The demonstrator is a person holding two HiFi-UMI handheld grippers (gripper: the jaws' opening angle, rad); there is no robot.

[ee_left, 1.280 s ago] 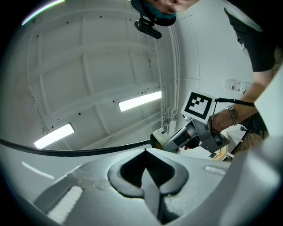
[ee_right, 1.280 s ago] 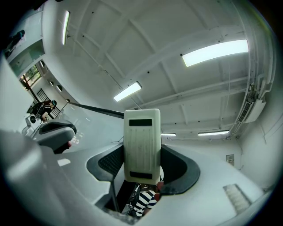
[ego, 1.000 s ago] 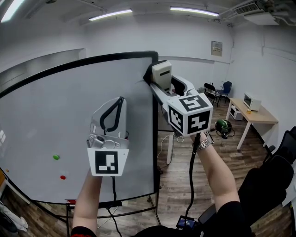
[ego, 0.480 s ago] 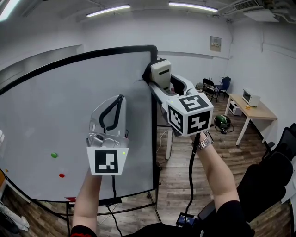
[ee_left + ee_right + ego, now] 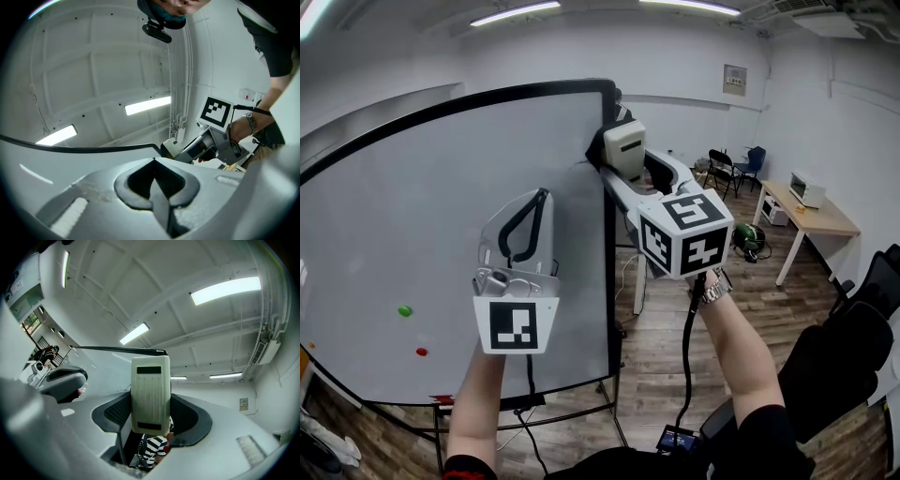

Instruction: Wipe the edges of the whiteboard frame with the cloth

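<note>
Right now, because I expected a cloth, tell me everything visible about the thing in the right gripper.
It is no cloth but a cream, hard-looking oblong block with rounded corners, a finely ribbed face and a dark slot near each end. It stands upright, clamped between the jaws of the right gripper, at the right edge of the whiteboard's black frame, near its top corner.

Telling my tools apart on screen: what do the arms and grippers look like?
The left gripper and right gripper are pale grey, with black-lined jaws and black-and-white marker cubes. A black cable hangs from each. Dark sleeves; a metal wristwatch on the right wrist.
</note>
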